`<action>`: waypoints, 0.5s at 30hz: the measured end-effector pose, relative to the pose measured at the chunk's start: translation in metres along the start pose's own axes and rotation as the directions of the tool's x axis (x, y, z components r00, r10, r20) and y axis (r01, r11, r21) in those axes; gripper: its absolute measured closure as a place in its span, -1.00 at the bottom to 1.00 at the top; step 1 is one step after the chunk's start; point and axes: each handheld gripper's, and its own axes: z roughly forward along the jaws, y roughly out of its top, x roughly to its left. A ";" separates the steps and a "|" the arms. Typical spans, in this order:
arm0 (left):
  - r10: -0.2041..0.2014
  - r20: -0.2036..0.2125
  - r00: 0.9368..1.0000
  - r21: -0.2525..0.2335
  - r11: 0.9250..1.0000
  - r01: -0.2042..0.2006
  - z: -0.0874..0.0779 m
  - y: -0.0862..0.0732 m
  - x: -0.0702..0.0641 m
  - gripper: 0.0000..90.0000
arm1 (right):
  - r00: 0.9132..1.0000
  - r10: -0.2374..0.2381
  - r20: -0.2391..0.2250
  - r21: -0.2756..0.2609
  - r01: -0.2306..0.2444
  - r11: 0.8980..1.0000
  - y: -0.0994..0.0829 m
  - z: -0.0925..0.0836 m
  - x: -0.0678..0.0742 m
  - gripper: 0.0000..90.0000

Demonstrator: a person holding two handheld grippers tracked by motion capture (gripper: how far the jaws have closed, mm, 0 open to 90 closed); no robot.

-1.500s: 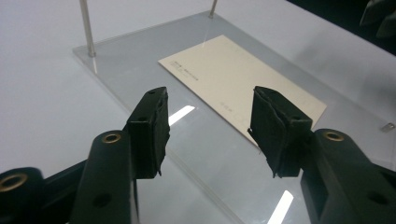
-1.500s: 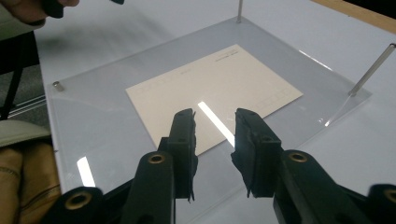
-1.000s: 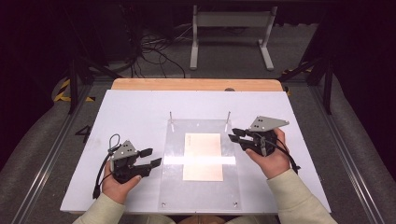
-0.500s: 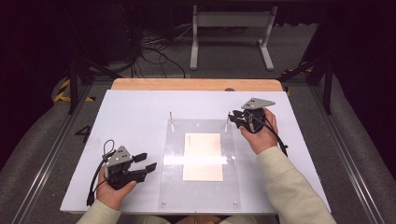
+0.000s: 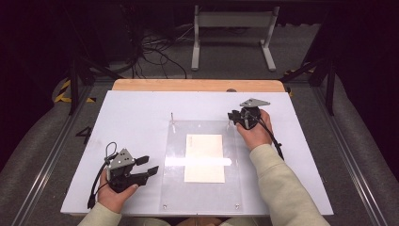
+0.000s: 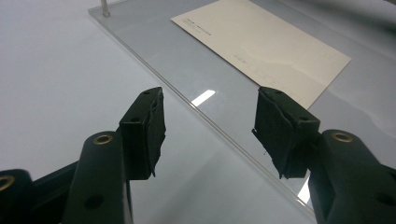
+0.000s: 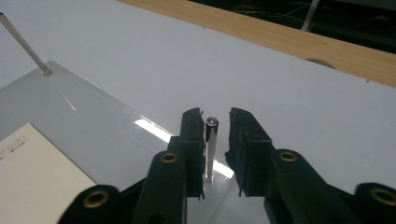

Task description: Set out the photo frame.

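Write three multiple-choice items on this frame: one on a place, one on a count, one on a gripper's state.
1. Where does the cream rectangular paper card lie?
A. within the outline of the clear acrylic plate
B. on the wooden strip
C. between a gripper's jaws

2. How many thin upright metal pins stand on the plate?
A. one
B. two
C. four

3. How does the left gripper stand?
A. shut on the card
B. shut on a pin
C. open, holding nothing

Key: 1 A, the card sits mid-plate. 2 B, one pin stands at each far corner; the right pin is between the jaws of the right gripper, which have just been closing without yet clamping it. 3 C, the white table and the plate's edge show between its jaws.
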 end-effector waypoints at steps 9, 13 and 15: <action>0.010 0.012 1.000 0.012 1.000 -0.010 0.002 0.001 -0.003 -0.03 | 0.999 0.035 0.033 -0.006 -0.035 0.999 -0.002 0.004 0.006 0.89; 0.017 0.017 1.000 0.009 1.000 -0.017 0.003 0.001 -0.004 -0.03 | 0.999 0.030 0.029 -0.019 -0.029 0.999 -0.004 0.006 0.005 0.89; 0.016 0.023 1.000 0.009 1.000 -0.016 0.003 0.001 -0.005 -0.04 | 0.999 0.032 0.015 -0.033 -0.032 0.999 -0.006 0.006 0.002 0.90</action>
